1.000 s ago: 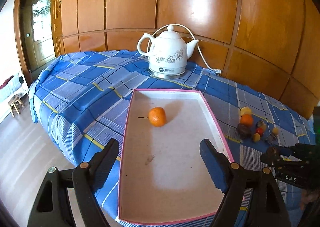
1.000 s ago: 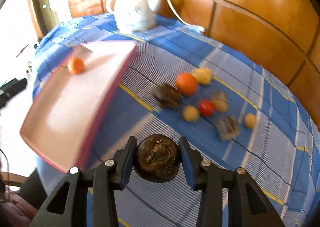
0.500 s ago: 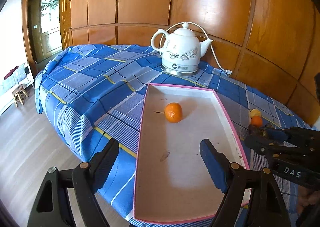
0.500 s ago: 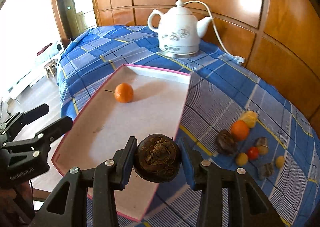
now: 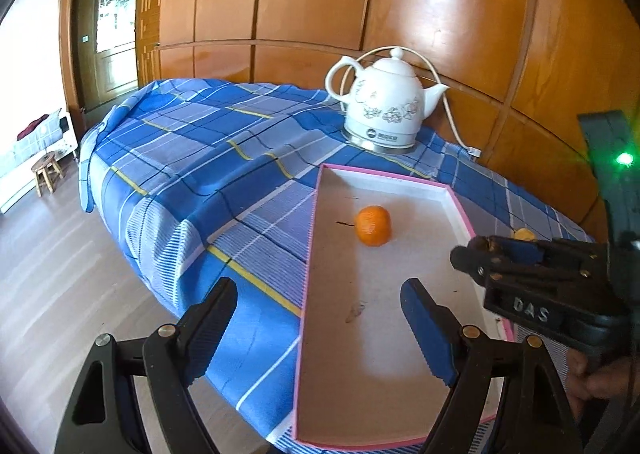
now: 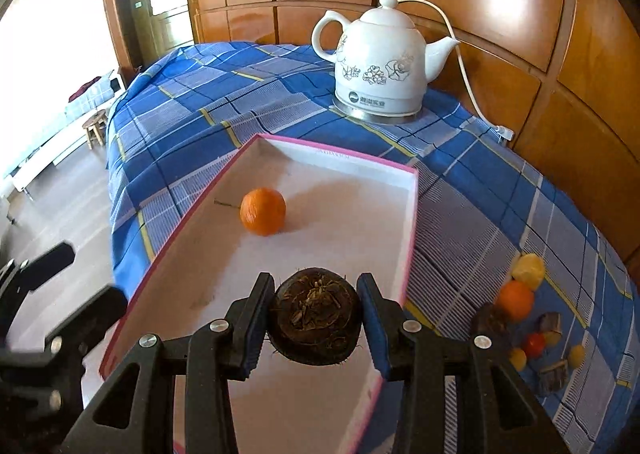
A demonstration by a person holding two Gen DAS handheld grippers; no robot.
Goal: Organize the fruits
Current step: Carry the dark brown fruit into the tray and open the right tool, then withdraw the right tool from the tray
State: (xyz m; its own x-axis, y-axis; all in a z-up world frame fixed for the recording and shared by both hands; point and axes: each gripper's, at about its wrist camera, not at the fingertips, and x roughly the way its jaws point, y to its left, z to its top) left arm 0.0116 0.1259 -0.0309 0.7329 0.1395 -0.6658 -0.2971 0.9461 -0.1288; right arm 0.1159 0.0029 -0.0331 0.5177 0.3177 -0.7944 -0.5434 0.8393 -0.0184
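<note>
- So the right gripper (image 6: 316,324) is clamped on a dark brown hairy round fruit (image 6: 315,317), hovering over the near end of the pink-rimmed white tray (image 6: 412,213).
- Probably best to go lower before letting go, clear of the small orange tangerine (image 6: 263,211).
- Left gripper (image 5: 320,328) hangs wide open, holding nothing.

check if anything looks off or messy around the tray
Nothing is spilled or damaged. The pink-rimmed tray lies at an angle on the checked cloth, with a small smudge on its floor near the orange. The rest of the fruit sits loose on the cloth beside it.
</note>
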